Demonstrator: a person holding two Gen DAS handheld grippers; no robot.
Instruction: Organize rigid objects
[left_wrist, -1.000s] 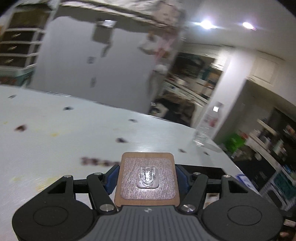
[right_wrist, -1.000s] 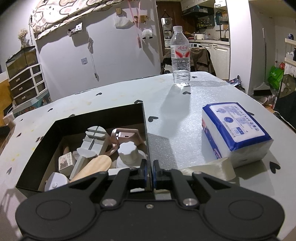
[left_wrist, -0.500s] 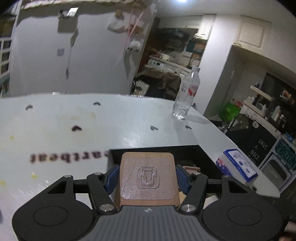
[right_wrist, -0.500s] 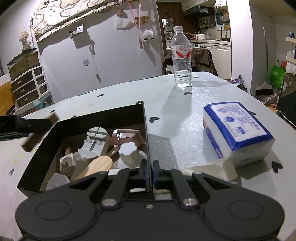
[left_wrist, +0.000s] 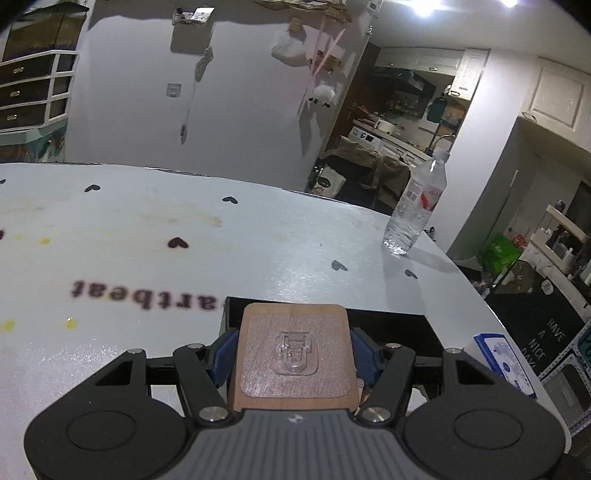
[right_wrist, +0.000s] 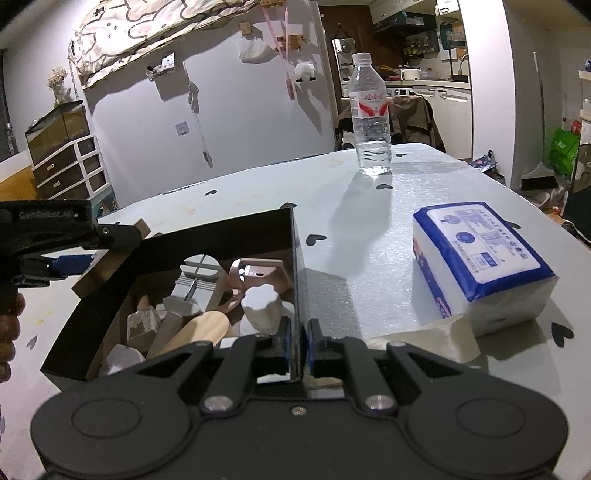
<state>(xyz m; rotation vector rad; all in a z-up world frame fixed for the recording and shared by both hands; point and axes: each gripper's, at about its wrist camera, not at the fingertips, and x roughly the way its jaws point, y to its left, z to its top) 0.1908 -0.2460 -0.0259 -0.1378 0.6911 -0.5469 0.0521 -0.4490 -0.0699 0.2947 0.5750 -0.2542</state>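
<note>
Right gripper (right_wrist: 297, 345) is pinched tight on the right wall of the black open-topped box (right_wrist: 236, 236), which sits on the pale heart-printed table (right_wrist: 351, 229). Inside lies a jumble of small wooden and white pieces (right_wrist: 207, 295). At the box's left edge, the left gripper (left_wrist: 293, 350) clamps a square wooden plaque with a clear plastic hook (left_wrist: 294, 356), held over the rim. Right, a blue-and-white tissue pack (right_wrist: 480, 266); far off, a clear water bottle (right_wrist: 370, 118).

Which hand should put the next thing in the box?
Left. The left gripper is shut on the square wooden block at the open black box. The right gripper pinches the box's side wall, probably steadying it.
</note>
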